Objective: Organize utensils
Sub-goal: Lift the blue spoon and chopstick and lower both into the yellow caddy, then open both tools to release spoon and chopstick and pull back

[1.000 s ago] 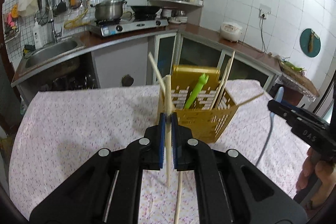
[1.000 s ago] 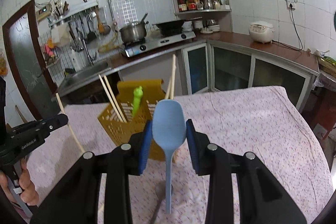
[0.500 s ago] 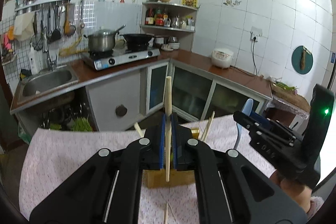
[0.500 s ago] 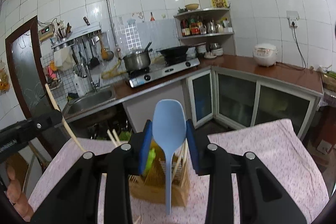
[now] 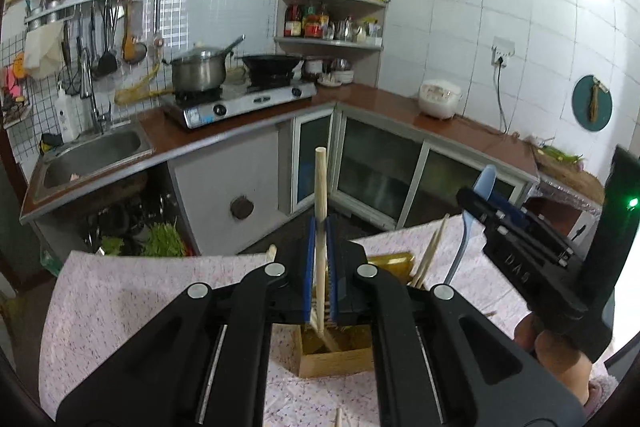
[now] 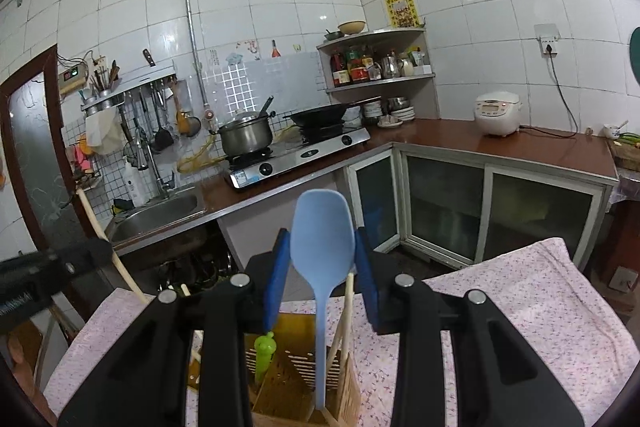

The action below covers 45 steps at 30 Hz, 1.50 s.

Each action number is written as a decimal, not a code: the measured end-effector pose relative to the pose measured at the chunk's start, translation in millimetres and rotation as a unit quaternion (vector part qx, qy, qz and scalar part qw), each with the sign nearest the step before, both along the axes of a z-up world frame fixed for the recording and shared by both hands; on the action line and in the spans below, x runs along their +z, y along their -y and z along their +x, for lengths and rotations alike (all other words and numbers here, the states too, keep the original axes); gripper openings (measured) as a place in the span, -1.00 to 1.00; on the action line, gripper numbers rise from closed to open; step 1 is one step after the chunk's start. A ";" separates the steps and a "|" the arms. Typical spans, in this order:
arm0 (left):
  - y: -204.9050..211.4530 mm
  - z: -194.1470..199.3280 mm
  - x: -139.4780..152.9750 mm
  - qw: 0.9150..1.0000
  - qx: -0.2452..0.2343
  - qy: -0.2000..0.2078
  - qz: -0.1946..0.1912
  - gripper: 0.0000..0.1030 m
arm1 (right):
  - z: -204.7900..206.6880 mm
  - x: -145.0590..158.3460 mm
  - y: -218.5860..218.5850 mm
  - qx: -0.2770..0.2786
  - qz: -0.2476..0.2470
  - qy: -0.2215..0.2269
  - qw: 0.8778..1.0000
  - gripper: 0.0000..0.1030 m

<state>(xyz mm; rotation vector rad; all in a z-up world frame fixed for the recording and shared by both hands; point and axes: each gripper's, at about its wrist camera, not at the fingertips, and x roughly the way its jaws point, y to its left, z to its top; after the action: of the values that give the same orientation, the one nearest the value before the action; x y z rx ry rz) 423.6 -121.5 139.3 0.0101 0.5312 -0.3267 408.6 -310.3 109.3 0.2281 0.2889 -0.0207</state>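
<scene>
My left gripper is shut on a wooden chopstick that stands upright between its blue pads. The chopstick's lower end hangs over the yellow slotted utensil holder just below. My right gripper is shut on a light blue spoon, bowl up, with its handle reaching down into the holder. A green utensil and other chopsticks stand in the holder. In the left wrist view the right gripper shows at the right with the spoon. In the right wrist view the left gripper shows blurred at the left.
The holder stands on a table with a pink flowered cloth. A loose chopstick end lies on the cloth near me. Beyond the table run a kitchen counter with a stove, a sink and a rice cooker.
Both grippers have risen and come forward over the holder, which has slid from ahead of them to just beneath. Each keeps its grip, chopstick in the left and spoon in the right.
</scene>
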 end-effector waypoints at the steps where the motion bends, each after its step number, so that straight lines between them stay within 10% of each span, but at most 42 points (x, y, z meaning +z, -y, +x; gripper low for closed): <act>1: -1.2 3.5 -8.1 1.000 0.000 -0.010 -0.002 -0.92 | 0.5 -3.8 -2.0 -0.003 -0.006 0.000 1.000 -0.36; 13: -12.5 23.5 -93.0 0.997 0.019 -0.081 0.008 -0.91 | 20.3 -58.4 -4.7 0.028 -0.014 -0.078 0.996 -0.34; 16: -19.3 24.9 -99.2 0.995 0.018 -0.093 -0.001 -0.84 | 17.8 -60.5 -3.0 0.036 -0.008 -0.098 0.994 -0.01; 21: -36.6 2.7 -82.9 0.997 0.027 -0.075 -0.021 0.37 | -4.8 -45.2 0.1 0.035 -0.008 -0.095 0.995 0.07; 26: -50.1 -22.2 -75.1 0.996 0.034 -0.085 -0.007 0.75 | -40.5 -37.4 8.8 0.017 -0.020 -0.115 0.993 0.30; 45: -44.8 -73.9 -198.2 0.971 0.009 -0.236 0.035 0.90 | -88.6 -171.9 42.2 -0.030 0.002 -0.349 0.937 0.50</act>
<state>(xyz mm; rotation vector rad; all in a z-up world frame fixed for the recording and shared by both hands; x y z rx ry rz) 349.7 -76.7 -58.9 -0.0049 1.0143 -0.2921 319.9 -352.4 -62.6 0.2287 0.9911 -0.1642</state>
